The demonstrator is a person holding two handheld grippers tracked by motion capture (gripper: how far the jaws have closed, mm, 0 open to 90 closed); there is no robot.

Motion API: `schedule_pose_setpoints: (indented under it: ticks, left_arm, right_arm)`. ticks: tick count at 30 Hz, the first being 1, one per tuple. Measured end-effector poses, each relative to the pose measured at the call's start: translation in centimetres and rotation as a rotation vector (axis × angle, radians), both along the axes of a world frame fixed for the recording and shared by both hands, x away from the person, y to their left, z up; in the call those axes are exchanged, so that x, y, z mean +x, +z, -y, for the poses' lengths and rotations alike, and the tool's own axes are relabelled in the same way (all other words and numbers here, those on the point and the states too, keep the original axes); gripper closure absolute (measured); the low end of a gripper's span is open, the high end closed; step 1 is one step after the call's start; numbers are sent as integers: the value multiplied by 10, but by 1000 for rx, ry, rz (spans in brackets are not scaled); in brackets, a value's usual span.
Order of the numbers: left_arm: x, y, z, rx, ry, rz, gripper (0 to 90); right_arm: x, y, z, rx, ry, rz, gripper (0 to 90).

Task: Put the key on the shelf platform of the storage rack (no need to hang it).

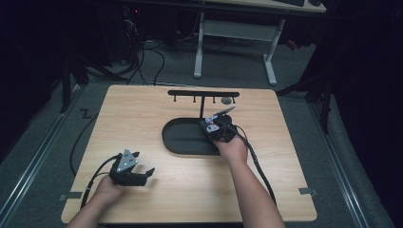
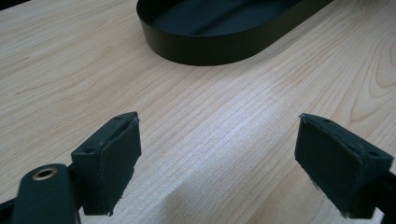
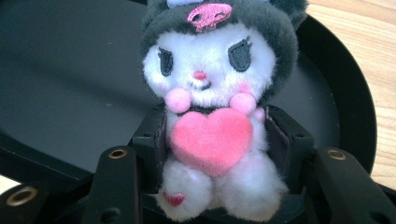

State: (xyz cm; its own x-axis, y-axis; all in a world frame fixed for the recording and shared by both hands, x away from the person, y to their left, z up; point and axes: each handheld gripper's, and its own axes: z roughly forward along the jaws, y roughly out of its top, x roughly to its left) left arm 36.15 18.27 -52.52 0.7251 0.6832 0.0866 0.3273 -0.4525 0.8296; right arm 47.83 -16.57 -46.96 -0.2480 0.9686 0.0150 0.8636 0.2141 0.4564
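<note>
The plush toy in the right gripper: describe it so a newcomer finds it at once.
On the wooden table lies a black oval tray. Over its right end the right gripper clamps a small plush toy. It has a white face, dark hood and pink heart, the sole soft, coloured thing here.

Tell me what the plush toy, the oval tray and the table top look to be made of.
Plush toy: soft synthetic fur, fuzzy pile, stitched eyes, pink felt-like heart.
Oval tray: probably thin painted metal or plastic; matte black, with a thin upright wall.
Table top: light wood or wood-look laminate; grain lines show, with a slight sheen.
</note>
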Motion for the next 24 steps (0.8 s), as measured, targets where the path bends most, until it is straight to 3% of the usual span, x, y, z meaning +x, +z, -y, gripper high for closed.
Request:
schedule_pose_setpoints:
  ticks: [11,14,24]
  left_arm:
    - [0,0,0,1,1,-1,154]
    - [0,0,0,2,1,-2,154]
    - [0,0,0,2,-1,-3,154]
  right_arm:
    - [-5,-16,9,-4,-4,-35,472]
    - [-5,-17,10,11,-8,-25,469]
    - [-6,-21,6,-2,-2,-43,419]
